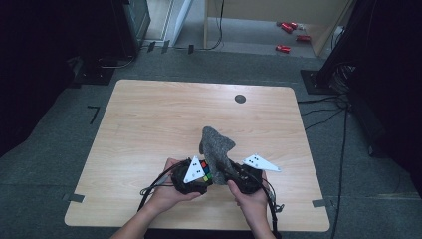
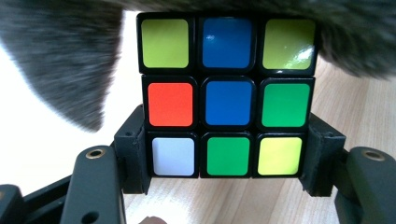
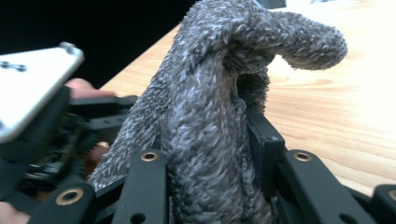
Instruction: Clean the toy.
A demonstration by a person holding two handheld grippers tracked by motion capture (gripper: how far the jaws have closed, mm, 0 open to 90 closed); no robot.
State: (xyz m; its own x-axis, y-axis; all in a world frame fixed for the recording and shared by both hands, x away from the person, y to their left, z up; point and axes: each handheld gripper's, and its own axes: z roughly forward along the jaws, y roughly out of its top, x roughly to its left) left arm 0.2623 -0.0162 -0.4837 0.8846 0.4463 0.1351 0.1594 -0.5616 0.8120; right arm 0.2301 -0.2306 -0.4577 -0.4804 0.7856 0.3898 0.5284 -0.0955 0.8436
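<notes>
While the left gripper clamped the cube above the table's near edge, the right gripper, shut on the cloth, would best wipe with light, even strokes.

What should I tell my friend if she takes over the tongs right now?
Left tongs: shut on the puzzle cube, held above the table.
Right tongs: shut on the grey fuzzy cloth, which stands up beside the cube and hangs over its top edge.
Done: both things are picked up.
Left: probably wiping the cube with the cloth; no wiping is visible yet.
</notes>
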